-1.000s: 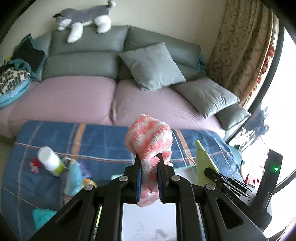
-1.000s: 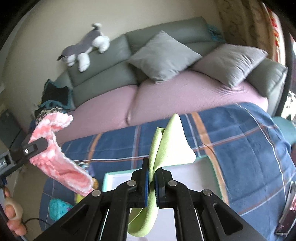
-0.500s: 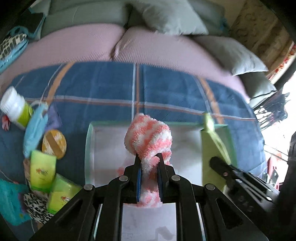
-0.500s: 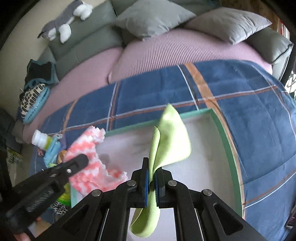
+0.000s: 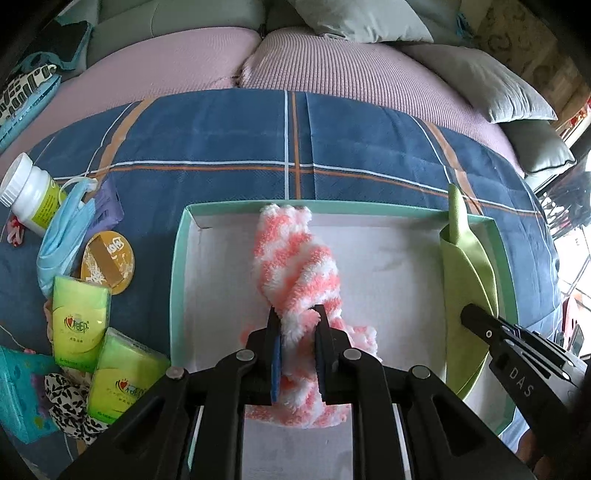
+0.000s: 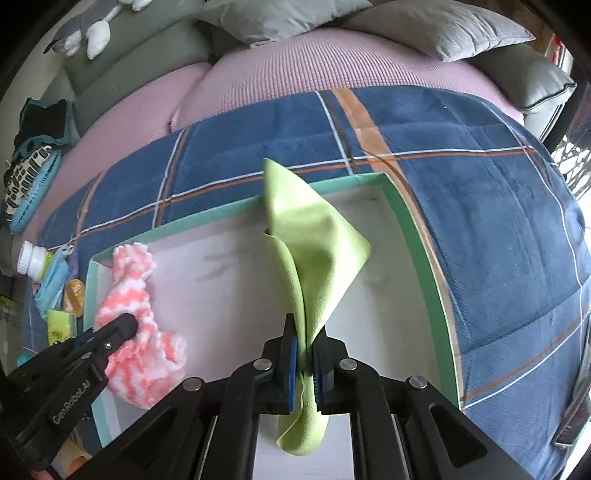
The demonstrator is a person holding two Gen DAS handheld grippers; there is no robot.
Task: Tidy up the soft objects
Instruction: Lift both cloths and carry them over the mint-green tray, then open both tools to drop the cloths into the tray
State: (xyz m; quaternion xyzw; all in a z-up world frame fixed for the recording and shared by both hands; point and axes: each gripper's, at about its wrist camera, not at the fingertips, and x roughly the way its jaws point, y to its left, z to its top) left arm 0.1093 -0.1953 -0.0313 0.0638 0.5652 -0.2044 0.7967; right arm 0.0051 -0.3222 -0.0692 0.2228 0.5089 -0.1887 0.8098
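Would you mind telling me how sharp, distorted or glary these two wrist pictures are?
Left wrist: sharp, pink sock crisp, box rim bowed by fisheye, window glare at right. Right wrist: equally sharp, green cloth clear, blanket lines curved, corners black.

The near end of the pink-and-white fluffy sock (image 5: 295, 273) is hidden behind the left claw (image 5: 298, 332), and the lower part of the green cloth (image 6: 314, 251) passes out of sight behind the right claw (image 6: 305, 343). The near wall of the teal box (image 5: 177, 280) is covered by both tools. The plush dog (image 6: 88, 22) is cut by the top edge. The print on the tissue packs (image 5: 79, 321) is too small to read.
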